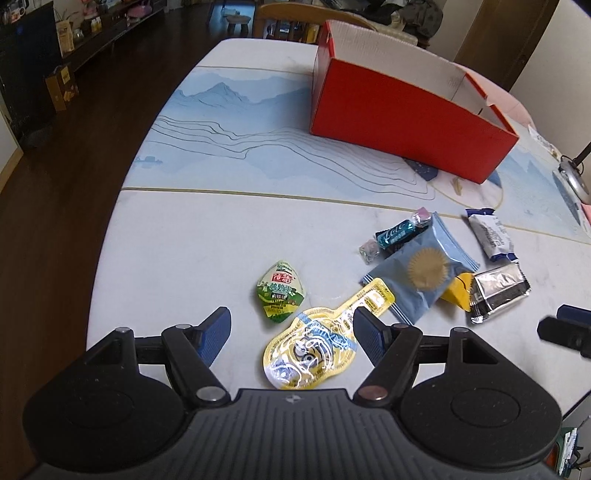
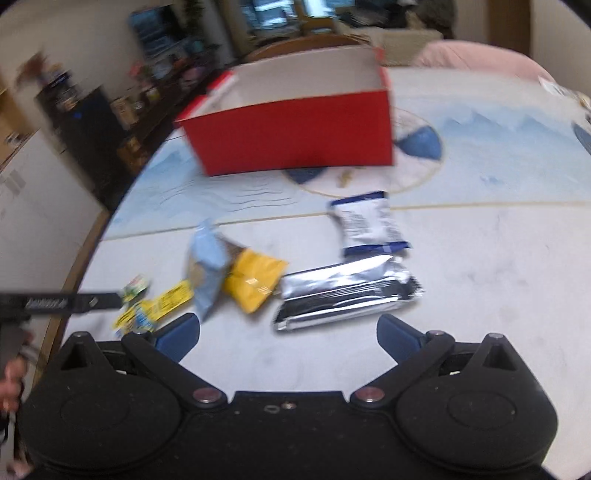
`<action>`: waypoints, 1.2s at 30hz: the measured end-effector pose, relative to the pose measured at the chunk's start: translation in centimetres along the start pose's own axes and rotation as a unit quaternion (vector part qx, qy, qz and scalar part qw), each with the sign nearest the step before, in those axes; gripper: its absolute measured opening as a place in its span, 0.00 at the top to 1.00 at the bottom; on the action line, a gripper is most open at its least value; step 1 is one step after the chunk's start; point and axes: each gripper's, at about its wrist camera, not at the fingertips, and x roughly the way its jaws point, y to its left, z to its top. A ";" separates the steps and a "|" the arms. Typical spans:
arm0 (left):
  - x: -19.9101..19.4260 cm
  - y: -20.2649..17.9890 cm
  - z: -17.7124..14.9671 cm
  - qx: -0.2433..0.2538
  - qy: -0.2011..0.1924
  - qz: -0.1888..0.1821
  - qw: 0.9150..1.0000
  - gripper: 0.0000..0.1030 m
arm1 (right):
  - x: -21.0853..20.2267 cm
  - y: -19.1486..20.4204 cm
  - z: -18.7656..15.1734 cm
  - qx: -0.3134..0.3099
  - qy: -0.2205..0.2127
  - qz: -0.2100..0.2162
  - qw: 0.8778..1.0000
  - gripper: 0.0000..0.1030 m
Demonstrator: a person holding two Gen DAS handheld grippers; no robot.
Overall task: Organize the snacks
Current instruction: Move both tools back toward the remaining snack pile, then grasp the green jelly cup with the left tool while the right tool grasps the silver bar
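My left gripper (image 1: 291, 326) is open, its jaws either side of a yellow clear-windowed snack pouch (image 1: 317, 350) lying on the table. A green snack packet (image 1: 280, 291) lies just beyond it. Further right lie a blue-grey packet (image 1: 417, 273), a silver bar (image 1: 498, 291), a white-and-blue packet (image 1: 489, 232) and small candies (image 1: 397, 234). The open red box (image 1: 410, 122) stands at the back. My right gripper (image 2: 288, 332) is open and empty, just in front of the silver bar (image 2: 347, 291). The right wrist view is blurred.
A yellow packet (image 2: 255, 278) lies between the blue-grey packet (image 2: 208, 266) and the silver bar. The white-and-blue packet (image 2: 369, 223) lies behind them, the red box (image 2: 295, 136) further back. The table's left edge drops to dark floor (image 1: 55, 221). A chair (image 1: 295, 16) stands behind.
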 end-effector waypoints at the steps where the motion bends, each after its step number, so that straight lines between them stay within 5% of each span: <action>1: 0.3 -0.1 0.1 0.001 0.002 0.002 1.000 0.30 | 0.2 -0.4 0.3 0.004 0.005 -0.008 1.000 0.01; 6: 1.3 -0.2 0.7 0.006 0.015 0.002 1.000 0.30 | 0.8 0.7 0.4 -0.150 0.017 0.016 0.988 0.01; 10: 2.3 -0.1 1.0 0.004 0.026 0.001 1.000 0.30 | 1.7 2.0 0.4 -0.290 0.037 0.020 0.956 0.02; 16: 3.8 0.1 1.5 -0.009 0.040 0.008 0.999 0.30 | 3.7 2.9 1.0 -0.404 0.068 0.028 0.912 0.05; 23: 4.7 0.1 2.5 -0.021 0.050 0.009 0.999 0.30 | 5.8 3.3 2.0 -0.485 0.113 0.048 0.866 0.12; 30: 5.2 -0.1 3.0 -0.019 0.051 0.013 0.998 0.31 | 7.6 4.0 3.4 -0.509 0.165 0.093 0.840 0.21; 36: 5.3 -0.5 3.1 -0.010 0.042 0.025 0.999 0.34 | 8.6 3.7 3.9 -0.505 0.193 0.104 0.835 0.32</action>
